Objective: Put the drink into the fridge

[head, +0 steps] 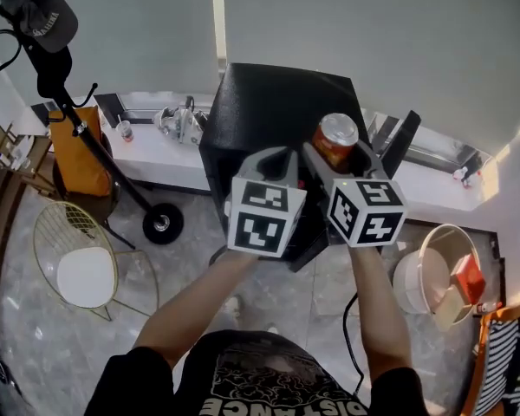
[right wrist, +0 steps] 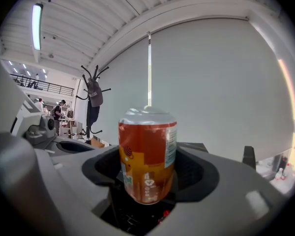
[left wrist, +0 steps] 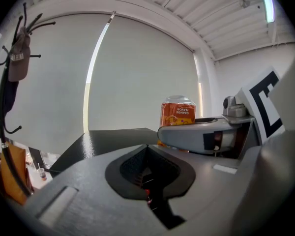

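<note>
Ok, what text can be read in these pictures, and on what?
"ORANGE FLAVOR": on the can.
"DISTANCE": on the black T-shirt, at the picture's bottom edge.
Lettering on the cap: too blurred to read.
Small print on the can's side: too small to read.

Your left gripper (head: 276, 157) is crowding the right gripper (head: 335, 150) above the black fridge (head: 260, 102) — the coat rack (head: 87, 137) is standing well left.
</note>
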### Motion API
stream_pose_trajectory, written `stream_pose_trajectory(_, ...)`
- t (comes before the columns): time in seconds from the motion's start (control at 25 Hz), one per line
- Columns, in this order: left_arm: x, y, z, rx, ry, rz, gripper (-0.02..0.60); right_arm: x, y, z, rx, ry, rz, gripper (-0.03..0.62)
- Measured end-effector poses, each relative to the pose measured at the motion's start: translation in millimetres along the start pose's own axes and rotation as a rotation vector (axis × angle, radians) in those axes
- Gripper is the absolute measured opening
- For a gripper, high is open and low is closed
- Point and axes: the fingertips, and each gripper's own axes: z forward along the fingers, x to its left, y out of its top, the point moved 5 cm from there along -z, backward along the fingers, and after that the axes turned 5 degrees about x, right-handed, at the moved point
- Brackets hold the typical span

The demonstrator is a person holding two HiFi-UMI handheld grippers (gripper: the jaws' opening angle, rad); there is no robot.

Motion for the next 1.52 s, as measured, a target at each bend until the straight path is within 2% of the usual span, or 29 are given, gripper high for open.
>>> stream_pose_trajectory(0.32,-9.6,-31.2,-37.2,0.022,0.116,-0.038,0.005,22.4,-15.6,-19.8,0.002,0.123,-0.012,0.325)
stream_pose_trajectory(0.8,-3.5,-80.5,-79.8,0.038,0.226,-0.082,0.005,73.1,-46.6,-36.6,0.007,0.269,-0.058,0.325)
stream_pose_trajectory(1.16,22.0,-117.9,-80.4,0.067,0.208,-0.098,0.005,99.2,-78.5,-24.1,0.016,0.294,-0.066,0.325)
stream_pose_trajectory(1.52,57.6,-172.0,-79.3,0.103,0.129,-0.094,0.005,124.7,-120.0,1.1,0.023,0.229,-0.059,0.325)
